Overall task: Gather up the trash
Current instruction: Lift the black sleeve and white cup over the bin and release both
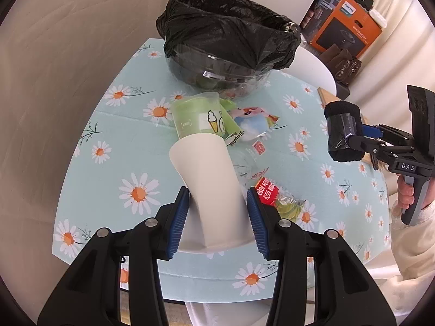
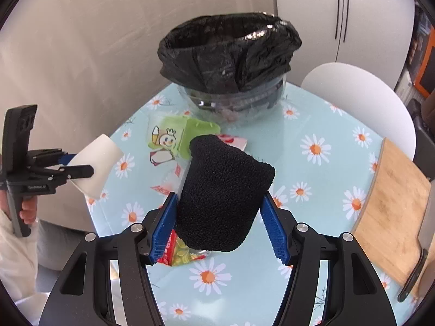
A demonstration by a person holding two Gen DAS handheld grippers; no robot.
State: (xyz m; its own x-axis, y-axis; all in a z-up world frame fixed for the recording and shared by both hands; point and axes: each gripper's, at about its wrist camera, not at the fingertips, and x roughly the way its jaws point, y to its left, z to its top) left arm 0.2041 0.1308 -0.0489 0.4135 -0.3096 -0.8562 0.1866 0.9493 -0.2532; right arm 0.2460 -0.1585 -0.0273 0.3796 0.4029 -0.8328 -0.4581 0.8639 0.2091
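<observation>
My left gripper [image 1: 217, 194] is shut on a white paper cup [image 1: 206, 179], its blue pads against the cup's sides, and holds it tilted above the table. In the right wrist view the same cup [image 2: 95, 160] hangs in the air at the left. My right gripper [image 2: 218, 199] is shut on a cup in a black foam sleeve [image 2: 223, 190], seen at the right in the left wrist view [image 1: 344, 133]. A clear bin lined with a black bag [image 1: 231, 35] [image 2: 228, 51] stands at the table's far side. A green ice-cream carton [image 1: 198, 119], a pink-blue wrapper [image 1: 252, 122] and a red wrapper [image 1: 267, 193] lie before it.
The round table has a blue daisy cloth [image 1: 108, 163]. A wooden board [image 2: 394, 203] lies at its right edge and a white chair [image 2: 361, 103] stands behind. An orange box [image 1: 348, 24] sits on the floor beyond. A person's hand [image 1: 405, 193] grips the right handle.
</observation>
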